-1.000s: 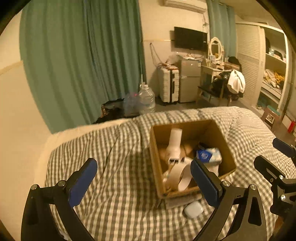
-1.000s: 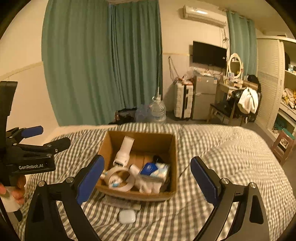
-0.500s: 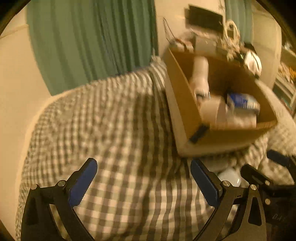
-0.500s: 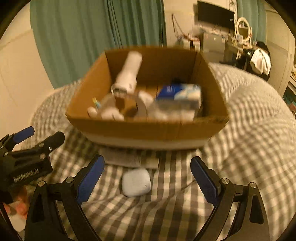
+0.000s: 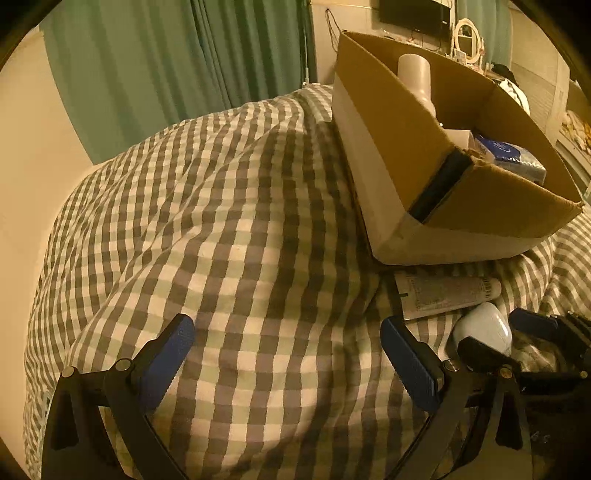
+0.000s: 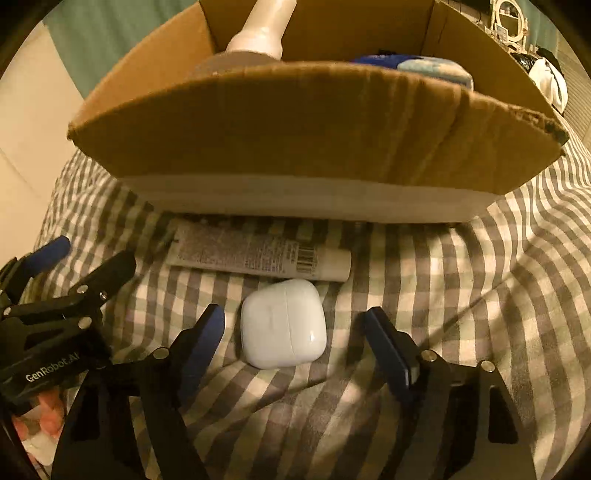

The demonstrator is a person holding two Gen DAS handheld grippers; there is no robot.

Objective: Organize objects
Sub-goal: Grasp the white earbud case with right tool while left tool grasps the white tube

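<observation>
A white earbud case (image 6: 283, 323) lies on the checked bed cover, between the open fingers of my right gripper (image 6: 295, 334), apart from both pads. Just behind it lies a white tube (image 6: 258, 256) with a barcode, against the front of a cardboard box (image 6: 314, 122). The box holds a white bottle (image 6: 264, 27), a blue tissue pack (image 6: 432, 68) and other items. In the left wrist view the case (image 5: 482, 326), the tube (image 5: 447, 291) and the box (image 5: 399, 155) sit at the right. My left gripper (image 5: 288, 354) is open and empty low over the cover.
The grey checked cover (image 5: 240, 240) is rumpled and bulges left of the box. Green curtains (image 5: 166, 55) and a cream wall stand behind. The left gripper's body (image 6: 55, 325) shows at the left of the right wrist view.
Both grippers have dropped low and come forward towards the bed. The right gripper now straddles the earbud case. The box fills much more of both views.
</observation>
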